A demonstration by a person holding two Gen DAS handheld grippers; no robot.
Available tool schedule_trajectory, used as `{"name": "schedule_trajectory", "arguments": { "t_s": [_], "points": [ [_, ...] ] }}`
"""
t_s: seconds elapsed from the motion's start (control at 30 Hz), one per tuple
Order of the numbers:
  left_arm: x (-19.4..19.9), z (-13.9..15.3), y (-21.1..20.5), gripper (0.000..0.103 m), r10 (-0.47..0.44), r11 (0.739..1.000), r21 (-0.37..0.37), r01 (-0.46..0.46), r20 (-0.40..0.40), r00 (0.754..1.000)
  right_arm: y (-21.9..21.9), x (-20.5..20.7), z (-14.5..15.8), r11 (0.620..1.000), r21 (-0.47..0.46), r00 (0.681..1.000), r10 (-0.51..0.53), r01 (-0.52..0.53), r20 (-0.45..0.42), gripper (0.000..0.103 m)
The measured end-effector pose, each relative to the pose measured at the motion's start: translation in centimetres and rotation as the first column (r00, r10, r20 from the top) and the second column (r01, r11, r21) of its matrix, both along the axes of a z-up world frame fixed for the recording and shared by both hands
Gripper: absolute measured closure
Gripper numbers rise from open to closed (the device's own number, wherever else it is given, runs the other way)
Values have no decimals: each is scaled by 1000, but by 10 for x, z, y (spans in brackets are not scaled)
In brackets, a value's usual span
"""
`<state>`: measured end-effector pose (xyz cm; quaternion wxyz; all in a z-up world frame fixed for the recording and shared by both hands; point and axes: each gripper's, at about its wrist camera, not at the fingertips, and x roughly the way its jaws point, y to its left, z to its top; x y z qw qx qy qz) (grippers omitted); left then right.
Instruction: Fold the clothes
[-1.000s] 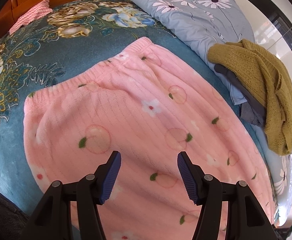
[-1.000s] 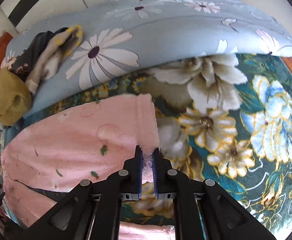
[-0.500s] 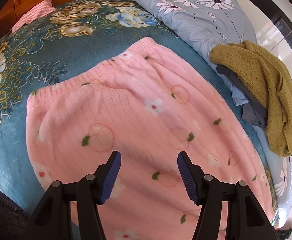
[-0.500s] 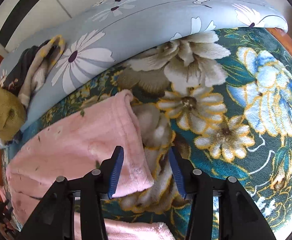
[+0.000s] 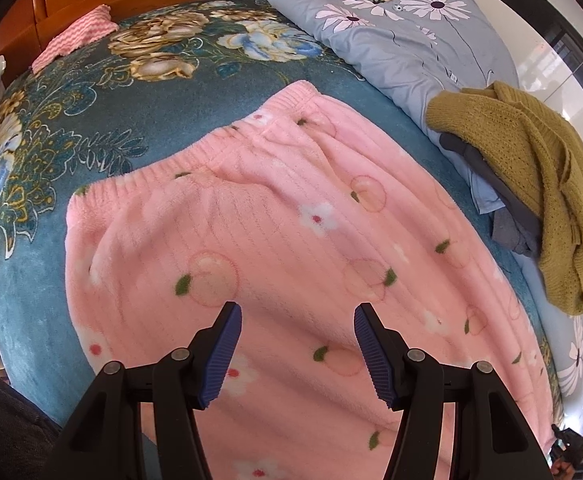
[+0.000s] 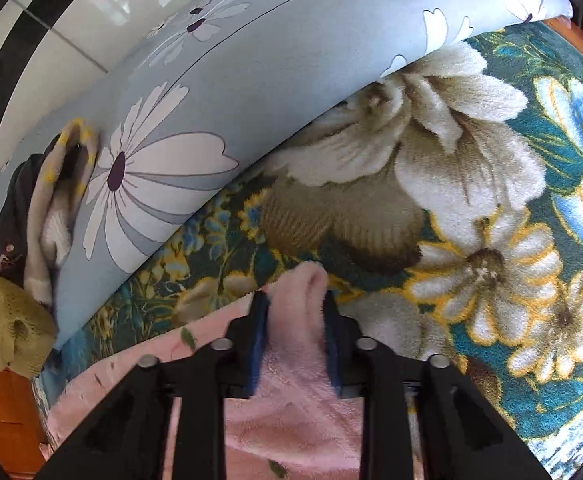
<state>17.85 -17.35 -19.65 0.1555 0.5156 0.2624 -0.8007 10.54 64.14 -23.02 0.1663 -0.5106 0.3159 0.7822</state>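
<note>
On bed blanket (image 6: 491,280): right tool (image 6: 295,308) closing on pink pants (image 6: 299,292) edge, shallow bite, may slip; left tool (image 5: 297,344) wide, empty.

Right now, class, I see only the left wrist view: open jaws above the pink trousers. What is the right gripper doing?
Observer: The right gripper is closing its jaws on a bunched fold of the pink trousers.
Operator: Where is that fold?
Observer: At the garment's edge, just short of a large cream flower on the floral blanket.
Operator: Anything on the quilt I miss?
Observer: A striped grey, white and yellow cloth on the daisy quilt.
</note>
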Motion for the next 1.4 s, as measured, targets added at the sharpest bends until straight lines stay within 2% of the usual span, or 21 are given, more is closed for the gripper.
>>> {"name": "schedule_trajectory", "arguments": {
  "t_s": [0.07, 0.13, 0.23, 0.3, 0.4, 0.43, 0.47, 0.5, 0.53, 0.6, 0.67, 0.77, 0.87, 0.93, 1.0, 1.13, 1.27, 1.4],
  "points": [
    [-1, 0, 2, 40, -9, 1000, -6, 9, 2, 1000, -8, -4, 11, 994, 98, 999, 39, -39, -6, 93],
    [-1, 0, 3, 40, -20, 1000, -12, 20, 2, 1000, 0, -2, 25, 989, 147, 999, -28, 33, -40, 94],
    [-2, 0, 3, 40, -20, 1000, -9, 20, 2, 1000, 11, 1, 36, 971, 185, 988, -139, 150, -73, 94],
    [-2, -1, 1, 40, -16, 1000, -1, 16, 0, 1000, 5, -5, 34, 975, 162, 988, -140, 150, -67, 93],
    [-1, 0, -5, 40, 6, 1000, 6, -6, -4, 1000, -10, -9, 35, 972, 194, 991, -123, 131, -53, 89],
    [0, 0, -8, 40, 20, 1000, 5, -20, -7, 1000, -14, -8, 38, 970, 199, 990, -128, 137, -56, 81],
    [2, 2, -12, 40, 43, 999, -11, -43, -11, 999, -15, -4, 41, 968, 203, 988, -140, 150, -61, 76],
    [5, 4, -17, 40, 71, 997, -34, -72, -15, 997, -16, 0, 45, 964, 210, 986, -154, 165, -67, 66],
    [7, 6, -22, 40, 101, 993, -64, -102, -18, 995, -14, 6, 50, 957, 224, 982, -171, 185, -82, 61],
    [10, 10, -35, 40, 159, 981, -113, -160, -20, 987, -20, 22, 62, 951, 238, 978, -175, 198, -114, 61],
    [13, 9, -53, 40, 232, 961, -151, -230, -4, 973, -28, 35, 72, 952, 253, 983, -144, 170, -117, 61],
    [20, 1, -92, 40, 368, 918, -185, -350, 73, 927, -46, 59, 84, 950, 291, 991, -84, 110, -102, 61],
    [38, -11, -134, 40, 500, 865, -119, -488, 119, 858, -57, 90, 94, 947, 312, 995, -53, 79, -90, 57],
    [43, -22, -151, 40, 533, 846, -84, -527, 168, 829, -57, 111, 93, 949, 301, 995, -81, 94, -57, 55],
    [41, -33, -157, 40, 515, 855, -46, -517, 199, 834, -55, 134, 88, 954, 262, 989, -143, 146, -32, 55],
    [36, -44, -154, 40, 459, 879, 35, -476, 205, 864, -60, 180, 77, 947, 176, 962, -274, 269, 7, 55],
    [39, -54, -156, 42, 448, 865, 122, -486, 245, 860, -74, 222, 65, 939, 115, 942, -331, 323, 57, 55],
    [37, -57, -154, 40, 423, 871, 147, -469, 260, 868, -92, 264, 46, 929, 1, 924, -369, 371, 101, 55]
  ]
}}
